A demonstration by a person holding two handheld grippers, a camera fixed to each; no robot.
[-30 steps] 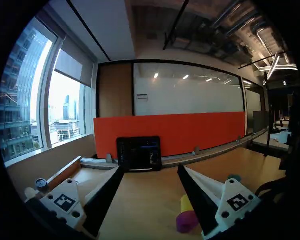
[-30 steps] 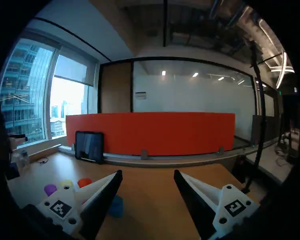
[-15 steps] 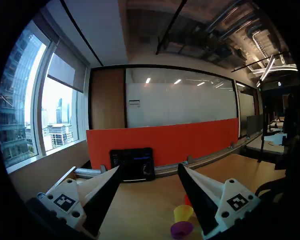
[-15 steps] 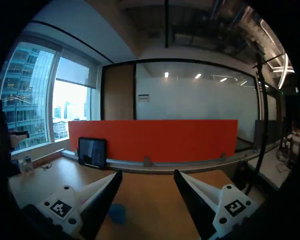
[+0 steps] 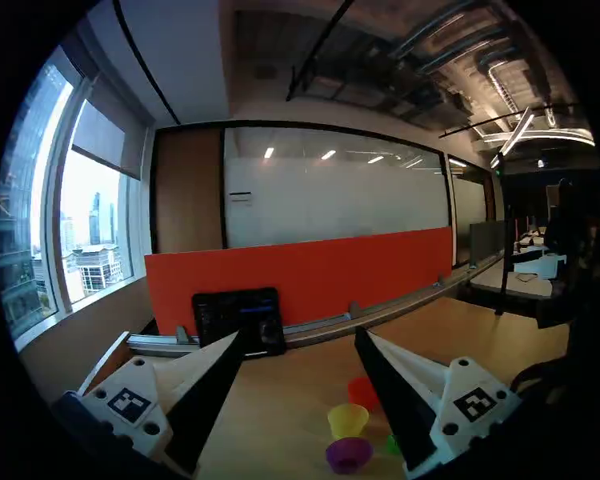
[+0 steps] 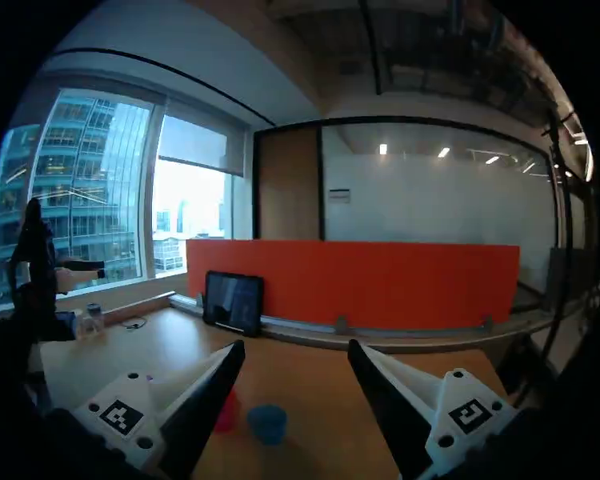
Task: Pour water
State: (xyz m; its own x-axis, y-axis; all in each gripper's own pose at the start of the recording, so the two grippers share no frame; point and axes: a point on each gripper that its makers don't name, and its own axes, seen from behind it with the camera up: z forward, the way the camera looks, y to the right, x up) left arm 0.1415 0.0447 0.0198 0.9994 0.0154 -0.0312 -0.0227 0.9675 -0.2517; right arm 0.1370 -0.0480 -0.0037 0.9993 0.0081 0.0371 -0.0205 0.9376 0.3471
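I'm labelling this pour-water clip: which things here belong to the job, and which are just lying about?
Job: orange cup, yellow cup, purple cup, blue cup; probably the small clear bottle on the window side; left gripper and right gripper, both open and empty.
Lying about: tablet, standing before the orange divider panel.

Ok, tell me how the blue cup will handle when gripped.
The blue cup looks like small plastic, so probably light, with walls that may flex. It stands upright on a smooth desk, so a push would likely slide or tip it. Whether it holds water can't be seen.
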